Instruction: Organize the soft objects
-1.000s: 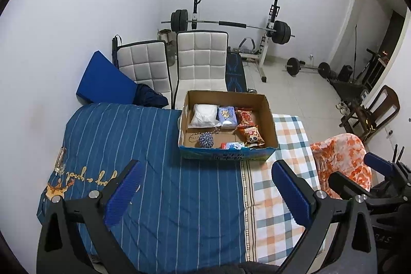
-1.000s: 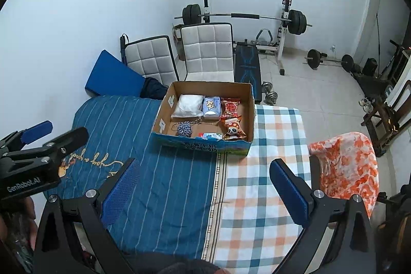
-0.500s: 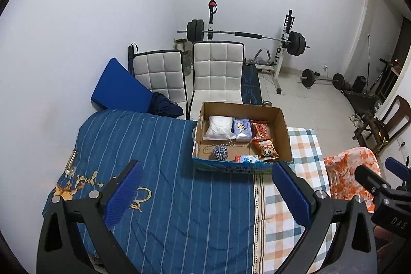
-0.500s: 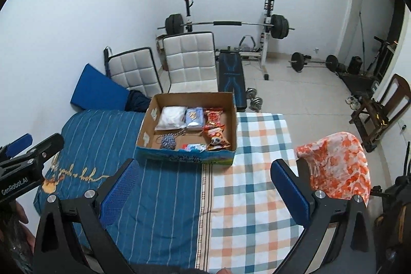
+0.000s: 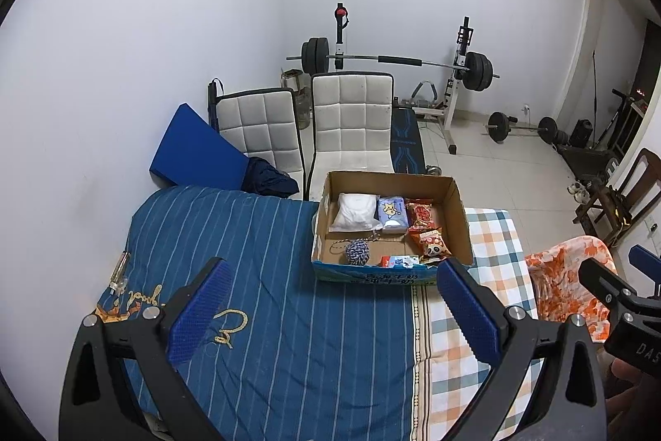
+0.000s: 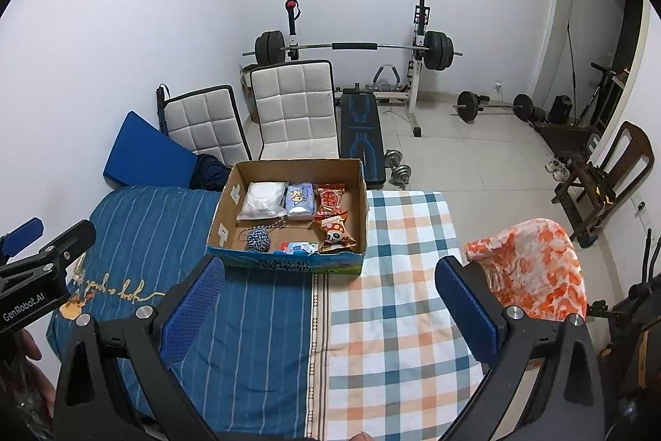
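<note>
The left tool (image 5: 330, 311) is held released, its blue pads spread wide and nothing between them; it hangs above the bed (image 5: 289, 337), well short of the cardboard box (image 5: 390, 277). The right tool (image 6: 330, 311) is likewise released and empty, held over the same bed on the near side of the box.

The soft objects are found inside the box, which rests on the bed where the striped cover meets the checked cover (image 6: 396, 296). Along the far wall of the box lie a white pouch (image 5: 357, 211), a blue tissue pack (image 5: 392, 213) and a red snack bag (image 5: 421, 211). Nearer the front wall lie a yarn ball (image 5: 357, 252), a small flat packet (image 5: 398, 261) and a panda snack bag (image 5: 431, 244).

No object is gripped and no step can be fixed from this arrangement: it suits a box awaiting sorting as well as a box already filled. Any further grasp would call for a tool to be lowered past the front wall with its pads kept spread.
</note>
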`<state>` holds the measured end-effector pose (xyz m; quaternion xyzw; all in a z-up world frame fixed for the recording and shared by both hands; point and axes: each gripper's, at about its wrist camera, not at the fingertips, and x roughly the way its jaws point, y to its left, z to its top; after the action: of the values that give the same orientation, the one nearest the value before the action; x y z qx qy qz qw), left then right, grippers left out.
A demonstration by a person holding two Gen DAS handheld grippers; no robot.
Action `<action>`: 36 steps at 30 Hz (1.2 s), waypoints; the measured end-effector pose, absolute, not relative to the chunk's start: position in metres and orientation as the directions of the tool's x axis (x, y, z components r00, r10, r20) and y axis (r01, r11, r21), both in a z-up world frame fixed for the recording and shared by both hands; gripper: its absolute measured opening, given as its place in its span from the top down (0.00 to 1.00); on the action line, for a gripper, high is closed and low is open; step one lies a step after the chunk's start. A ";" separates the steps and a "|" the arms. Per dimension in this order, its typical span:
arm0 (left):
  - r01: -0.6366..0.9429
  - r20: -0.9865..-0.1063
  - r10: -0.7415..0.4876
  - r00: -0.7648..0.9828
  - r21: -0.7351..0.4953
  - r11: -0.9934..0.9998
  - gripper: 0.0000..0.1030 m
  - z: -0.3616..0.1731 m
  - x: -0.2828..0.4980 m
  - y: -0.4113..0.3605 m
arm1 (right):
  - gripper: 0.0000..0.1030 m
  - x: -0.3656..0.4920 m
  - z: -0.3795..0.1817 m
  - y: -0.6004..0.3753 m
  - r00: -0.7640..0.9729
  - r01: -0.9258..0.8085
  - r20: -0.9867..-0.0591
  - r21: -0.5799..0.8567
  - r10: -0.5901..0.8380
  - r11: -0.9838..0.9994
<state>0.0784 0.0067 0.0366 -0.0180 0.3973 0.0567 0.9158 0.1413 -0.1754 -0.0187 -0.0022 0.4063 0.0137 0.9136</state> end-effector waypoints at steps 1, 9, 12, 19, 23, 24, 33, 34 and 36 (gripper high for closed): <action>-0.120 -0.730 0.092 0.677 0.013 0.993 0.00 0.037 0.078 0.007 | 0.00 0.141 -0.019 -0.175 0.670 -0.025 -0.742 0.006 0.021 1.000; -0.121 -0.731 0.095 0.676 0.017 0.993 0.00 0.037 0.080 0.007 | 0.00 0.144 -0.015 -0.176 0.681 -0.030 -0.732 0.005 0.024 1.000; -0.119 -0.730 0.094 0.676 0.017 0.993 0.00 0.037 0.080 0.007 | 0.00 0.144 -0.014 -0.174 0.684 -0.035 -0.729 0.000 0.024 0.999; -0.125 -0.736 0.098 0.669 0.019 0.992 0.01 0.037 0.080 0.007 | 0.00 0.144 -0.012 -0.170 0.694 -0.043 -0.720 -0.010 0.023 0.999; -0.123 -0.733 0.099 0.673 0.021 0.992 0.01 0.035 0.081 0.008 | 0.00 0.144 -0.012 -0.167 0.696 -0.050 -0.718 -0.018 0.022 0.999; -0.123 -0.732 0.100 0.674 0.022 0.992 0.01 0.036 0.081 0.008 | 0.00 0.144 -0.012 -0.167 0.697 -0.052 -0.717 -0.020 0.022 0.998; -0.118 -0.749 0.087 0.656 0.012 0.993 0.01 0.034 0.083 0.008 | 0.00 0.144 -0.012 -0.167 0.690 -0.053 -0.724 -0.019 0.023 0.998; -0.118 -0.750 0.087 0.656 0.013 0.993 0.01 0.034 0.082 0.008 | 0.00 0.144 -0.012 -0.167 0.691 -0.053 -0.723 -0.018 0.023 0.998; -0.118 -0.749 0.085 0.657 0.009 0.993 0.01 0.034 0.082 0.008 | 0.00 0.144 -0.012 -0.167 0.690 -0.054 -0.723 -0.020 0.022 0.998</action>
<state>0.0820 0.0078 0.0345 -0.0201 0.4105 0.0558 0.9099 0.1440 -0.1665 -0.0124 -0.0200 0.3929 0.0208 0.9191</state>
